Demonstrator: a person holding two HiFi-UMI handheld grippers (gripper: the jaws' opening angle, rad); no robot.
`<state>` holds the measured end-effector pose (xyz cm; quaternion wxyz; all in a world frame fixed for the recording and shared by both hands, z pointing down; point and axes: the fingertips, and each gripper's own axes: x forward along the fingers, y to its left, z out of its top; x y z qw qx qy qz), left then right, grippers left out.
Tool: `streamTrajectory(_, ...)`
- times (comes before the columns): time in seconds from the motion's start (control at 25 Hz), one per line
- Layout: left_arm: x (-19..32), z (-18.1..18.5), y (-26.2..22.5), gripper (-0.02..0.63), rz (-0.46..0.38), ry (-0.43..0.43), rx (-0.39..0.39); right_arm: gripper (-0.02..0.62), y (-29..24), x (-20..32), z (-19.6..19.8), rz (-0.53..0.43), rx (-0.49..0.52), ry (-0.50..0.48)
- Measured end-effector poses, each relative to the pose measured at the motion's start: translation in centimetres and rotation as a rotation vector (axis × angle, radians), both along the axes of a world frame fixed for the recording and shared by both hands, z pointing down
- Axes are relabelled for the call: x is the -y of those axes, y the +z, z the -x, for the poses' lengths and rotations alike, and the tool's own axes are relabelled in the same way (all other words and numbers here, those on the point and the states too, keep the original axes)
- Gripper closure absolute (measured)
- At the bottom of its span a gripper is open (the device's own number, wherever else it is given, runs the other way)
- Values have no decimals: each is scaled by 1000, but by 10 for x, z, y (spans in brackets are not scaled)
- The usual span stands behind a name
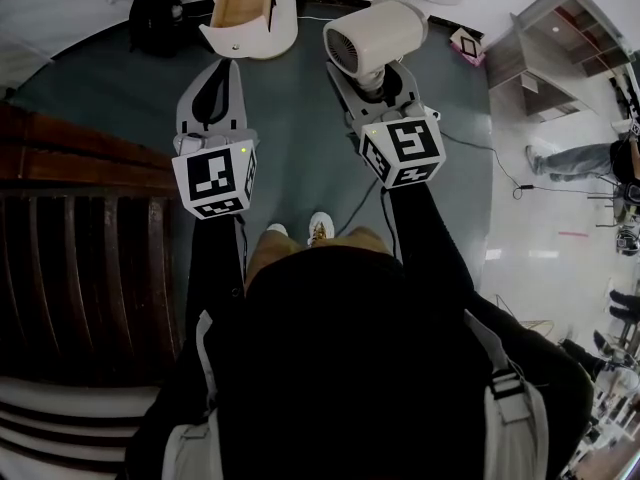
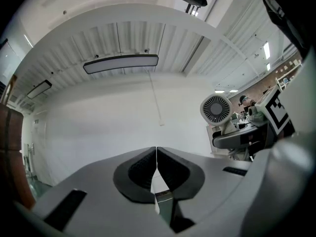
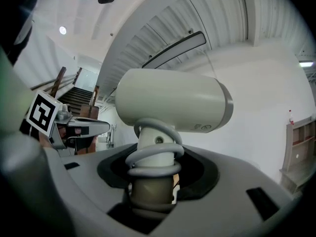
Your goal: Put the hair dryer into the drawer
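Head view half hides the drawer; right gripper clamps the hair dryer, left gripper closed.

Bag: black fabric backpack is lying far left.
Shelving: brown wooden shelf unit is standing far right.

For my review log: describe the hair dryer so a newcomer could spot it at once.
In the head view, two grippers reach over the dark floor. The right gripper clamps the handle of the hair dryer. It is a cream barrel with a round grille and a cord coiled round its handle; the left gripper is shut, empty.
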<state>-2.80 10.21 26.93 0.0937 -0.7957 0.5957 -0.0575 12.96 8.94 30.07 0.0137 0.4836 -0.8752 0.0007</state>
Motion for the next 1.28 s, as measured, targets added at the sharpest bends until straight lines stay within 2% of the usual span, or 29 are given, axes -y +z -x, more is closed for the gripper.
streamTrajectory(0.36,1,-3,1,591,3,1,-6,362,1,1,-4,6,11,4)
streamTrajectory(1.28,-4,-17,-10,591,-21,5,36,360,-8,-5,-12,-13,31,-23)
